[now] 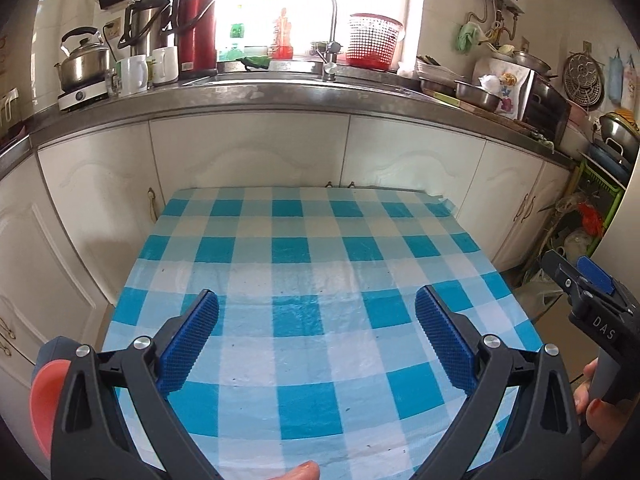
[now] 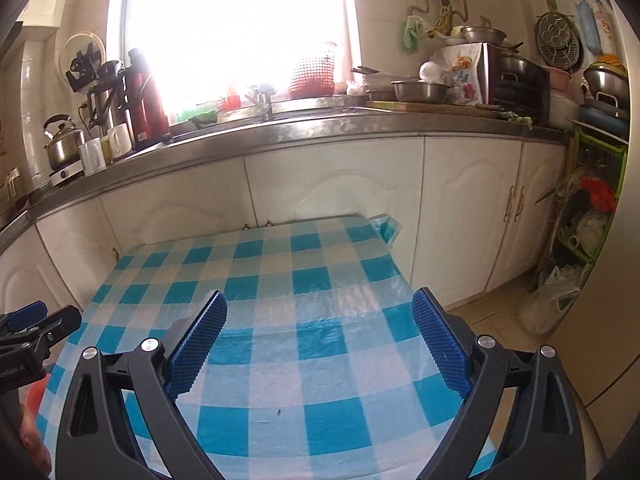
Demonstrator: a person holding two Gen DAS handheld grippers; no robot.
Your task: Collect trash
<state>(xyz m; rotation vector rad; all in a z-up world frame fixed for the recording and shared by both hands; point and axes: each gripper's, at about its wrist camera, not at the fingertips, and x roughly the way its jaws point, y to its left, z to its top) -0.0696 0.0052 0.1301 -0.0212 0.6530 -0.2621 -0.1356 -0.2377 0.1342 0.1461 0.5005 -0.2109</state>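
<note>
Item: your left tool (image 1: 316, 336) and right tool (image 2: 320, 340), both agape and empty, poised above the checked worktop (image 1: 304, 240), presumably scouting since no trash shows there.

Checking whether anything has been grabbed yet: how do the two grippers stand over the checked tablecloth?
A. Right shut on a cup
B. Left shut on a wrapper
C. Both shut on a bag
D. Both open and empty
D: the left gripper and right gripper both show spread fingers with only tablecloth between.

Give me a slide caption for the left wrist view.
Left gripper open above a bare checked tablecloth, kitchen counter behind.
</note>
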